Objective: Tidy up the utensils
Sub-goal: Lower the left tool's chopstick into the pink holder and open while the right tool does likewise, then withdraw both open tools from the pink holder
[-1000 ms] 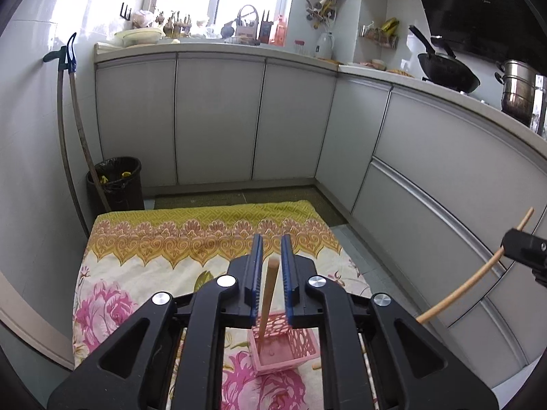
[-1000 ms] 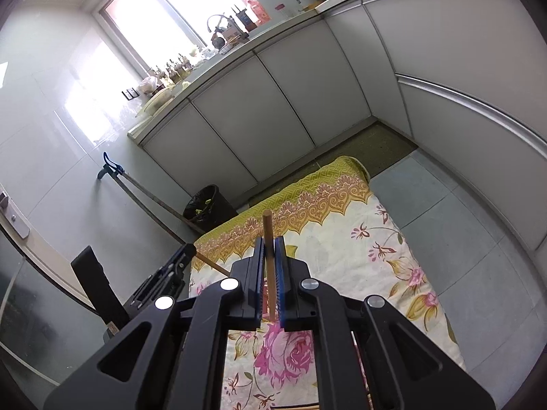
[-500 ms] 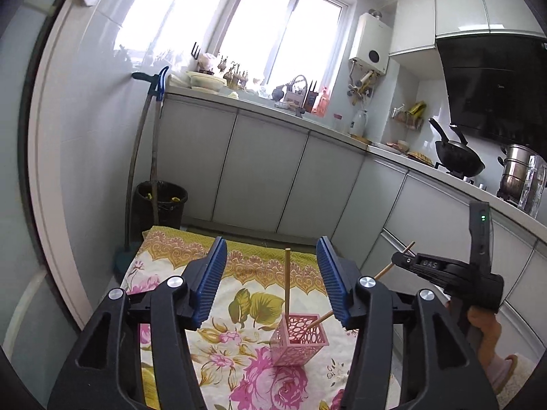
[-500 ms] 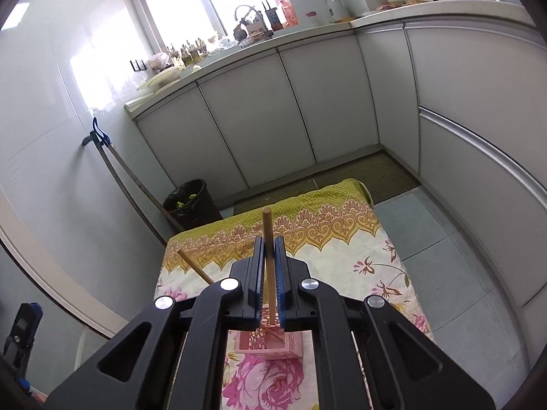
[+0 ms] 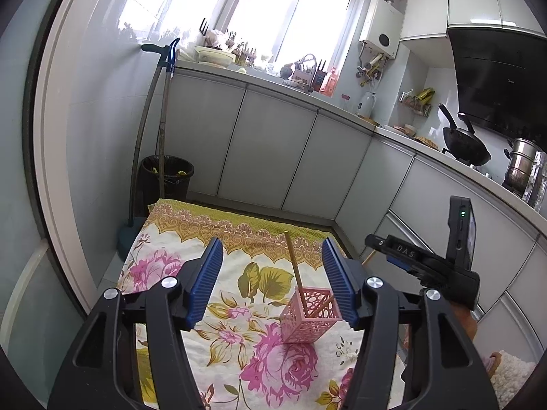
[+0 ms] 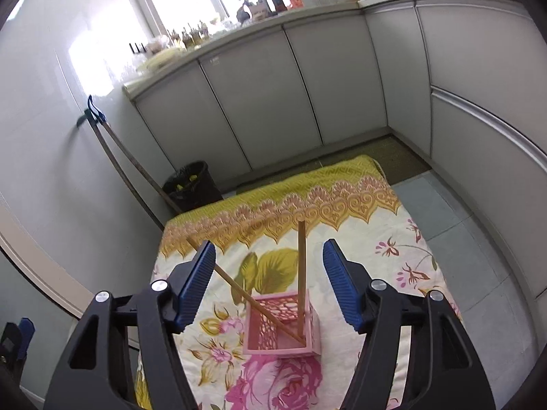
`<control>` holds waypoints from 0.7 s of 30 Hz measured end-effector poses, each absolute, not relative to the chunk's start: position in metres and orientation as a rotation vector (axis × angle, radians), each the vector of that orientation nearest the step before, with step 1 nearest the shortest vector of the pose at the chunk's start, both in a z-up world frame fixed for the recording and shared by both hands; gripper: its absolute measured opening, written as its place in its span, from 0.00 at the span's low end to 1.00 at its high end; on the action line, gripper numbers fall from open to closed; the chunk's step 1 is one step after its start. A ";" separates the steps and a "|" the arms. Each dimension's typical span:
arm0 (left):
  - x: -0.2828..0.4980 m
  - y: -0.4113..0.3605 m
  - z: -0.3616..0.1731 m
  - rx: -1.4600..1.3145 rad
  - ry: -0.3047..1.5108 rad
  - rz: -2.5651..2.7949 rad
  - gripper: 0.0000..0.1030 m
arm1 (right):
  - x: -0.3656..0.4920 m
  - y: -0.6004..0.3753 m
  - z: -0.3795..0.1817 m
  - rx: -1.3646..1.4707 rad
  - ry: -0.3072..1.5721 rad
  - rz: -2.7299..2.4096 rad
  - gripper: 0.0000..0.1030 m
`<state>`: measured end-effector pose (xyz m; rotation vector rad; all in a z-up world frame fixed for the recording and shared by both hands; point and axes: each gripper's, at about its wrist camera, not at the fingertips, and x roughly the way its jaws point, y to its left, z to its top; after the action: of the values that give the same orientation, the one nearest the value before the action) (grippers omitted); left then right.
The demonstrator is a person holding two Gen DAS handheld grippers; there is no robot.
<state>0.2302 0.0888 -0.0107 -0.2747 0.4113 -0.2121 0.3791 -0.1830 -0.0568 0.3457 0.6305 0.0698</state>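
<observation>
A pink lattice holder (image 5: 308, 314) stands on the floral cloth (image 5: 191, 259); it also shows in the right wrist view (image 6: 282, 324). Two wooden chopsticks stand in it: one nearly upright (image 6: 301, 273) and one leaning left (image 6: 236, 283). In the left wrist view the upright chopstick (image 5: 293, 263) shows clearly and the other is partly hidden behind the right finger. My left gripper (image 5: 272, 280) is open and empty, above and behind the holder. My right gripper (image 6: 268, 282) is open and empty, just above the holder. The right gripper's body (image 5: 424, 266) shows at the right of the left wrist view.
The cloth covers a low table in a kitchen. Grey cabinets (image 5: 273, 157) run along the back and right. A black bin (image 5: 167, 181) and a mop handle (image 5: 162, 130) stand at the back left. A wok (image 5: 465, 147) and pot sit on the right counter.
Both grippers have opened and let go of their chopsticks, which now stand in the pink holder. Both grippers have pulled back from it.
</observation>
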 end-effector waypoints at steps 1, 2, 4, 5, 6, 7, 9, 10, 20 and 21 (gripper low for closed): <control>0.230 0.089 -0.011 -0.274 0.412 -0.213 0.59 | 0.372 -0.183 -0.051 0.352 0.611 0.074 0.65; 0.229 0.089 -0.010 -0.277 0.412 -0.216 0.59 | 0.367 -0.184 -0.045 0.361 0.591 0.076 0.66; 0.227 0.087 -0.010 -0.274 0.416 -0.228 0.62 | 0.351 -0.190 -0.034 0.382 0.542 0.071 0.72; 0.225 0.085 -0.010 -0.265 0.418 -0.232 0.65 | 0.340 -0.193 -0.029 0.393 0.515 0.065 0.75; 0.225 0.082 -0.009 -0.257 0.418 -0.236 0.66 | 0.328 -0.197 -0.025 0.407 0.485 0.063 0.80; 0.223 0.080 -0.008 -0.248 0.418 -0.244 0.68 | 0.313 -0.202 -0.021 0.420 0.451 0.056 0.84; 0.220 0.073 -0.008 -0.220 0.423 -0.269 0.78 | 0.279 -0.210 -0.017 0.427 0.383 0.027 0.91; 0.218 0.068 -0.008 -0.204 0.426 -0.283 0.80 | 0.259 -0.215 -0.016 0.426 0.345 0.014 0.94; 0.210 -0.023 -0.047 0.026 0.633 -0.588 0.93 | 0.096 -0.256 -0.067 0.268 0.394 -0.100 0.94; 0.209 -0.033 -0.053 0.054 0.660 -0.612 0.93 | 0.089 -0.260 -0.073 0.263 0.422 -0.120 0.94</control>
<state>0.2093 -0.0331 -0.0534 0.0545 0.6602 -0.6124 0.0891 -0.2597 -0.0730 0.2630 0.4217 -0.1197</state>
